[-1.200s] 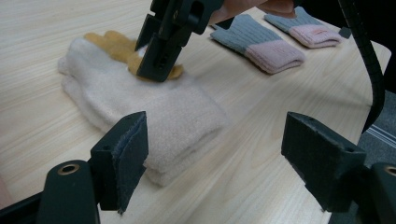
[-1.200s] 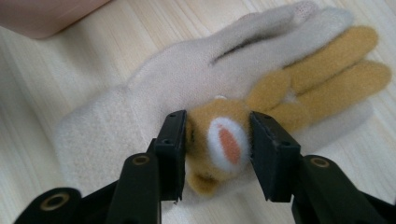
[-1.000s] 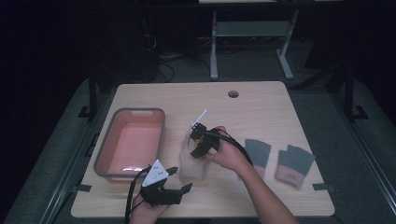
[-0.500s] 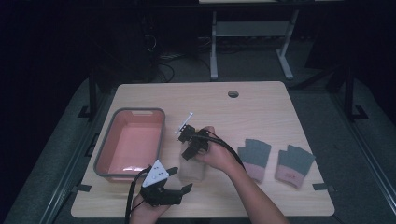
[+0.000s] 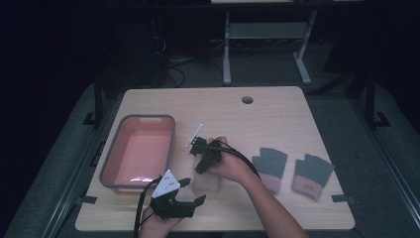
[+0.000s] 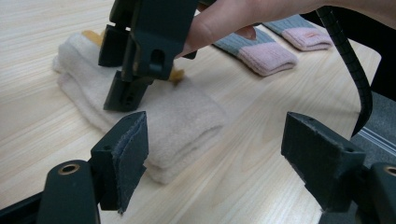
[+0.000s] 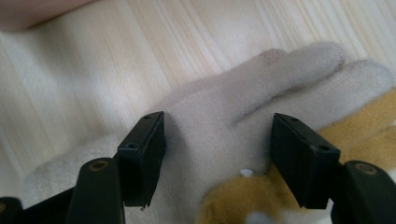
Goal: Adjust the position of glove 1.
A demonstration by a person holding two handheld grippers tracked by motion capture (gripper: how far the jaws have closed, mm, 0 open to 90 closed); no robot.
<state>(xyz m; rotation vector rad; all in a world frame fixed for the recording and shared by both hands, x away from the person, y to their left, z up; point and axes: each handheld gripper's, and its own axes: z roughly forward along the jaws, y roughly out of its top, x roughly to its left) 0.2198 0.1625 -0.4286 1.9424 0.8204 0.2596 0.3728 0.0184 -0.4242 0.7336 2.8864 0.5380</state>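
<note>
A pair of cream gloves [image 5: 207, 183] [image 6: 187, 121] lies stacked on the wooden table, with a mustard patch [image 7: 369, 126] on top. My right gripper [image 5: 200, 167] [image 6: 119, 70] [image 7: 217, 154] points down onto them. Its jaws have just been opening and now stand open, with the cream fabric [image 7: 224, 107] lying between and under them but not pinched. Near the table's front edge my left gripper [image 5: 192, 192] [image 6: 215, 144] is open and holds nothing, aimed at the gloves' near end.
A pink bin with a grey rim [image 5: 141, 119] stands left of the gloves. Two grey-and-pink fingerless gloves [image 5: 270, 166] [image 5: 311, 173] lie to the right. A round cable hole [image 5: 247, 99] sits at the table's far edge.
My right hand has shifted left and sunk onto the cream gloves. The left gripper has stayed where it was.
</note>
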